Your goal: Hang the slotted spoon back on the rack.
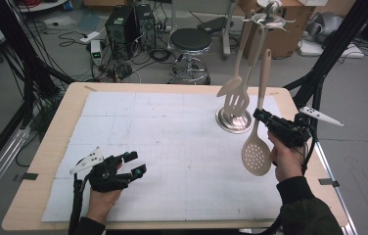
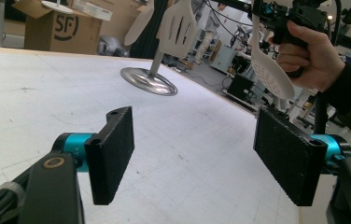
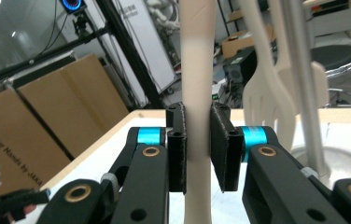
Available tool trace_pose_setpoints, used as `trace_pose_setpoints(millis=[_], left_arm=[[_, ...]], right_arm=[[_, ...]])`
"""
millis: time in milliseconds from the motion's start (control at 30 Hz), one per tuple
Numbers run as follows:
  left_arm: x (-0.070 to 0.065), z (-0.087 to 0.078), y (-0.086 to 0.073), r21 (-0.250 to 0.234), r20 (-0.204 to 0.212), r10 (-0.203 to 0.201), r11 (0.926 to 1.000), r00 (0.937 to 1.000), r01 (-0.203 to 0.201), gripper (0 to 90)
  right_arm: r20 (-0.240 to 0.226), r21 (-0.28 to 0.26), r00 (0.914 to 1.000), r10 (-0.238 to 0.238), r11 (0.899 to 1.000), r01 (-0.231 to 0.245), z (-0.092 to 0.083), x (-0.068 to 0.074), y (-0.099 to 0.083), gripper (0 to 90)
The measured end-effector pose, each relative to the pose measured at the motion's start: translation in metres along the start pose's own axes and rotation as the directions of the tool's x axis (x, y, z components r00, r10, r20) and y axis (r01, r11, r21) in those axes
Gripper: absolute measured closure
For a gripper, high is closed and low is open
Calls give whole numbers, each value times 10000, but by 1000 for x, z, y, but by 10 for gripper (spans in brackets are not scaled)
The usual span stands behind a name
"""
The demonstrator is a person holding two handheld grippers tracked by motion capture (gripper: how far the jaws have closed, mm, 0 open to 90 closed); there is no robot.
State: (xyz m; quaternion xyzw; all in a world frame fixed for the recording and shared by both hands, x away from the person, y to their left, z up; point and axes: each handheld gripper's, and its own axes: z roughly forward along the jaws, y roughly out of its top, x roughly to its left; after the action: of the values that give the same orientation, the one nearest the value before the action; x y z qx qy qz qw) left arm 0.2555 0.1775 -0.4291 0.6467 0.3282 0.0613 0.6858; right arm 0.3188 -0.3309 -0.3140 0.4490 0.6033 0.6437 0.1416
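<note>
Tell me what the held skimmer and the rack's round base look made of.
Skimmer: probably matte plastic or silicone, going by its even cream tone with no shine. Round base: likely polished metal, silvery with bright reflections.

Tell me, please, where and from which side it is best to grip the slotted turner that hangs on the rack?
Grip the slotted turner on its long, narrow handle, above the wide blade, coming level from the person's side. It hangs upright with a spoon close beside it, so the fingers should close across the handle.
</note>
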Motion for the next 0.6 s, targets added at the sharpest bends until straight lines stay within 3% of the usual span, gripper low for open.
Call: trace_pose_setpoints(millis=[600], left_arm=[[0,-1,-1,-7,-37,-38,10000,10000,38,294]], right_arm=[[237,-899,9997,45,9959,-24,-7,-8,31,784]])
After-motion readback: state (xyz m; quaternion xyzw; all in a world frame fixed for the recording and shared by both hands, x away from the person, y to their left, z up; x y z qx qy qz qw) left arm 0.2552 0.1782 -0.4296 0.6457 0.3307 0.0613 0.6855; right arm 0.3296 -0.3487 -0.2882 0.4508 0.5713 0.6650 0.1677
